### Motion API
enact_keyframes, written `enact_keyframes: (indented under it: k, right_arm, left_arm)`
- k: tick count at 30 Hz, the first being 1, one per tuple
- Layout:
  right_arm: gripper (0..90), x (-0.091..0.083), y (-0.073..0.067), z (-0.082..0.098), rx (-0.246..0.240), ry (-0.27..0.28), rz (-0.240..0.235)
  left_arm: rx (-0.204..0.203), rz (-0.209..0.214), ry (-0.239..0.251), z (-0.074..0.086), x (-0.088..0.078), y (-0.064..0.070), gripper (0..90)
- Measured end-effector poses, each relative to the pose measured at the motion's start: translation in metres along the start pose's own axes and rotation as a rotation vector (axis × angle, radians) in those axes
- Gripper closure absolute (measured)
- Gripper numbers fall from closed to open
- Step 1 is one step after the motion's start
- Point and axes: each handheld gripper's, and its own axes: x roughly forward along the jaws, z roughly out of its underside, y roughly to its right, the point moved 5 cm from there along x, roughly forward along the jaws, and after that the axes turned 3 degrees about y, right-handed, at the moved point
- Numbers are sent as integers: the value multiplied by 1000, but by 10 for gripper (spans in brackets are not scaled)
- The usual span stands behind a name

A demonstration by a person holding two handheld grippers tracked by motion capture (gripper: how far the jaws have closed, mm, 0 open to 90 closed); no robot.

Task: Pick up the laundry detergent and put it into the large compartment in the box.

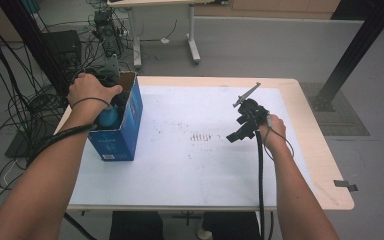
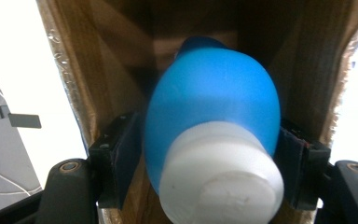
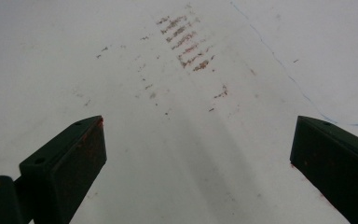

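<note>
The bench [image 1: 300,150] has a pale wood top under a white sheet [image 1: 205,165] with brownish scuffs at its centre. Grey floor, tangled cables at the left edge and a second desk at the top surround it. At left, the left claw [image 2: 212,154] reaches into an open blue carton [image 1: 125,127], its pads against a blue bottle [image 2: 214,98] with a white cap. Right of centre, the right claw [image 3: 196,154] gapes wide, empty.

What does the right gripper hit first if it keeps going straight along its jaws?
Most likely the white table surface: the right gripper has its jaws wide open, angled down at bare tabletop with nothing between them. The reddish scuff marks lie farther ahead. Exact contact spot is unclear.
</note>
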Motion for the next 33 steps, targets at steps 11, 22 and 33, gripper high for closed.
enact_keyframes:
  k: [11,22,33]
  right_arm:
    - [34,2,0,0,3,-1,-3]
    - [35,3,-3,-5,-8,-7,-3]
    - [34,6,-6,-11,-20,-15,-3]
  left_arm:
    - [9,6,10,3,-19,0,300]
    - [61,16,69,17,-59,8,272]
    - [220,69,101,31,-81,47,139]
